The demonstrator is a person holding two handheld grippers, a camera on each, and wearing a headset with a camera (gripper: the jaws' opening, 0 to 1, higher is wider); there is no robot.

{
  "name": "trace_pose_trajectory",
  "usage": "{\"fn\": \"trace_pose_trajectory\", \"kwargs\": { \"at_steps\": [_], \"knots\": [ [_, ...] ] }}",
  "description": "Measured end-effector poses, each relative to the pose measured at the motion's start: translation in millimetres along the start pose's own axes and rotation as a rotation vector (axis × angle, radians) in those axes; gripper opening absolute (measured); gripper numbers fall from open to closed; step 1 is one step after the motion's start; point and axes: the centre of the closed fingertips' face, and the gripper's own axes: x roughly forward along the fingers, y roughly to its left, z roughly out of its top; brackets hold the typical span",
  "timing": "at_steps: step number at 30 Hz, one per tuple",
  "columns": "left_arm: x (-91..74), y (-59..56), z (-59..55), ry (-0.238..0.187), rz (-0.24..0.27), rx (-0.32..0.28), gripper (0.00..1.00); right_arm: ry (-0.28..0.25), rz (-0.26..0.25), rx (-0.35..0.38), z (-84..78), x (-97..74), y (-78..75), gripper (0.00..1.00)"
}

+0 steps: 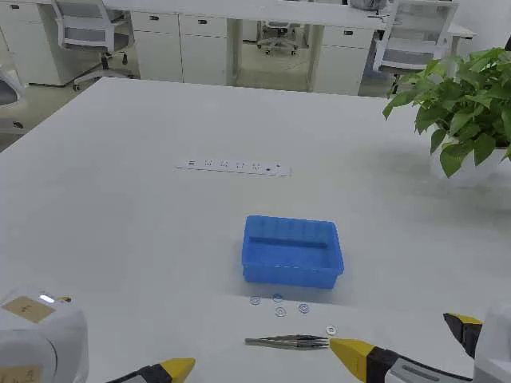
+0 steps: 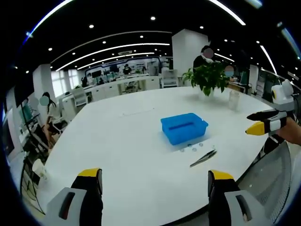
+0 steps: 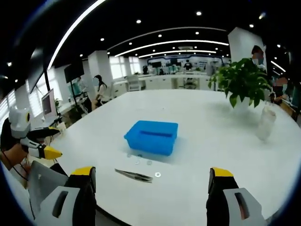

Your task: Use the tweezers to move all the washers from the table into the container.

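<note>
I'm holding left gripper and right gripper fingers spread empty, tweezers and washers lying before the container, plant and power strip sitting beyond.

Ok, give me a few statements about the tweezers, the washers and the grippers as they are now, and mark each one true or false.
1. The tweezers lie on the table, held by neither gripper. True.
2. The washers are inside the blue container. False: they lie on the table, between the container and the tweezers.
3. The left gripper and the right gripper are both open and hold nothing. True.
4. The potted plant stands between the container and the tweezers. False: it stands farther back, at the table's right side.
</note>
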Motion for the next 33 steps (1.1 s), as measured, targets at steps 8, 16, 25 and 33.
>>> {"fn": "trace_pose_trajectory", "kwargs": {
  "at_steps": [8, 16, 25, 33],
  "knots": [
    [0.6, -4.1, 2.9, -0.011, -0.018, 0.004, 0.98, 0.006, 0.000, -0.001, -1.4, 0.3, -0.5, 0.99],
    [0.6, -5.7, 4.0, -0.010, -0.020, 0.013, 0.98, -0.002, 0.000, 0.002, -0.4, -0.2, -1.9, 0.99],
    [2.3, -2.7, -0.4, 0.006, -0.013, 0.014, 0.97, -0.004, 0.001, -0.004, 0.7, 0.2, -0.8, 0.99],
    [3.6, 0.0, 2.6, 0.003, -0.013, 0.022, 0.97, 0.007, 0.007, -0.009, -1.0, 2.5, 3.1, 0.99]
  ]
}}
